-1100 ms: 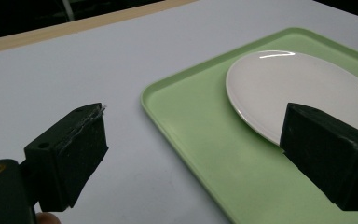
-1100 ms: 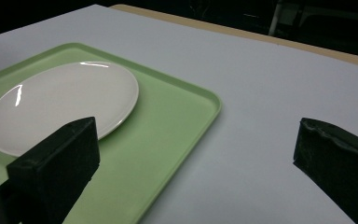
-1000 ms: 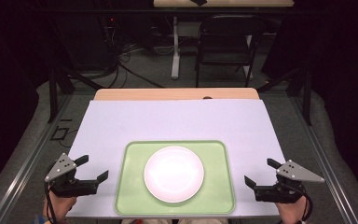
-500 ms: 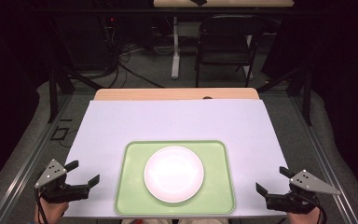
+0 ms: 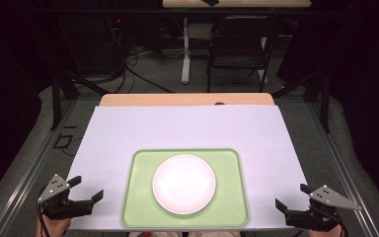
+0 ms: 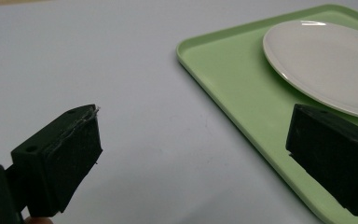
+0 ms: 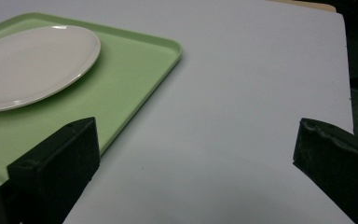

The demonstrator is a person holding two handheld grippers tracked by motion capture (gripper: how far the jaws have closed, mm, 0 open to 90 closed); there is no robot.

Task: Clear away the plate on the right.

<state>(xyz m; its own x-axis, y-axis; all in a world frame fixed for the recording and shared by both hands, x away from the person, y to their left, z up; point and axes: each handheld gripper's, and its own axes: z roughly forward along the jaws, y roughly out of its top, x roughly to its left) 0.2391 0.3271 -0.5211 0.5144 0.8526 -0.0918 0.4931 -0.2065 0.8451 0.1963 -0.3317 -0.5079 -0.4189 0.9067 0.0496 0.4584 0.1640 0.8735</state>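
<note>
dark room, black surround at 9 and 3 o'clock. grey carpet floor beyond table. black folding chair at 12 o'clock, white table leg just beside it toward 11. cables tangled on floor at 11 o'clock. metal frame rails along 3 and 9 o'clock sides.

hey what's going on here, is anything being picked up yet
Nothing is being handled yet. A person holds the left gripper and the right gripper at the near corners of the white table cover, both with jaws wide open and empty. Between them sits a green tray with an empty white plate resting in its middle. Neither gripper touches the tray or the plate.
</note>
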